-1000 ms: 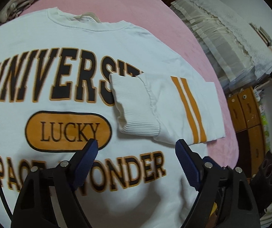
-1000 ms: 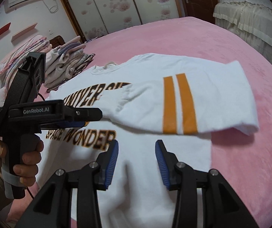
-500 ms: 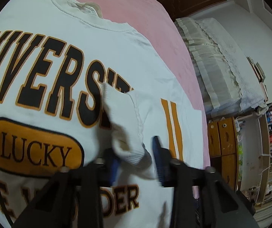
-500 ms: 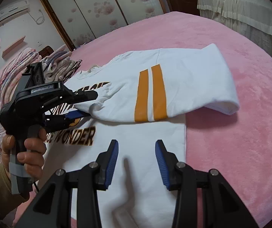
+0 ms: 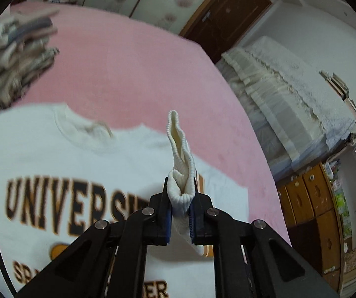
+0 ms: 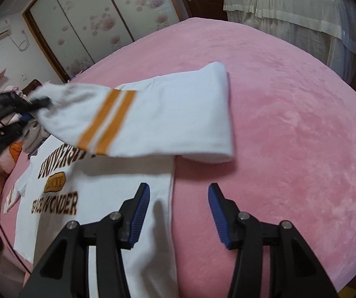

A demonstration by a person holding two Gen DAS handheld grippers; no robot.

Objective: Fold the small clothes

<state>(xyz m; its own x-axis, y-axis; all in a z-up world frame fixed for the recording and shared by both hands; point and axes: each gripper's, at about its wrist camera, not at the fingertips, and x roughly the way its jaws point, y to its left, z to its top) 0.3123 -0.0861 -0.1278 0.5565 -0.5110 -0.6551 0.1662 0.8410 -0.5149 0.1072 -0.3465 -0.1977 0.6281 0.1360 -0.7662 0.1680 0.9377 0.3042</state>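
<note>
A white sweatshirt [image 5: 53, 159] with black "UNIVERSITY" lettering lies flat on the pink bed [image 5: 133, 74]. My left gripper [image 5: 180, 213] is shut on the sleeve's ribbed cuff [image 5: 180, 164], which sticks up between the blue pads, lifted off the shirt. In the right wrist view the sleeve [image 6: 153, 121] with two orange stripes hangs stretched from the left gripper [image 6: 36, 103] across the sweatshirt [image 6: 98, 188]. My right gripper [image 6: 179, 208] hovers over the shirt's right side edge, its jaws opening with nothing between them.
A pile of folded clothes [image 5: 14, 57] sits at the bed's far left. A cream-covered piece of furniture [image 5: 289, 94] and wooden drawers [image 5: 312, 206] stand off the bed's right side. Bare pink bed [image 6: 289, 124] extends right of the shirt.
My left gripper shut on the cuff and lifted it up off the shirt, raising the sleeve. My right gripper drifted toward the shirt's right edge and widened.
</note>
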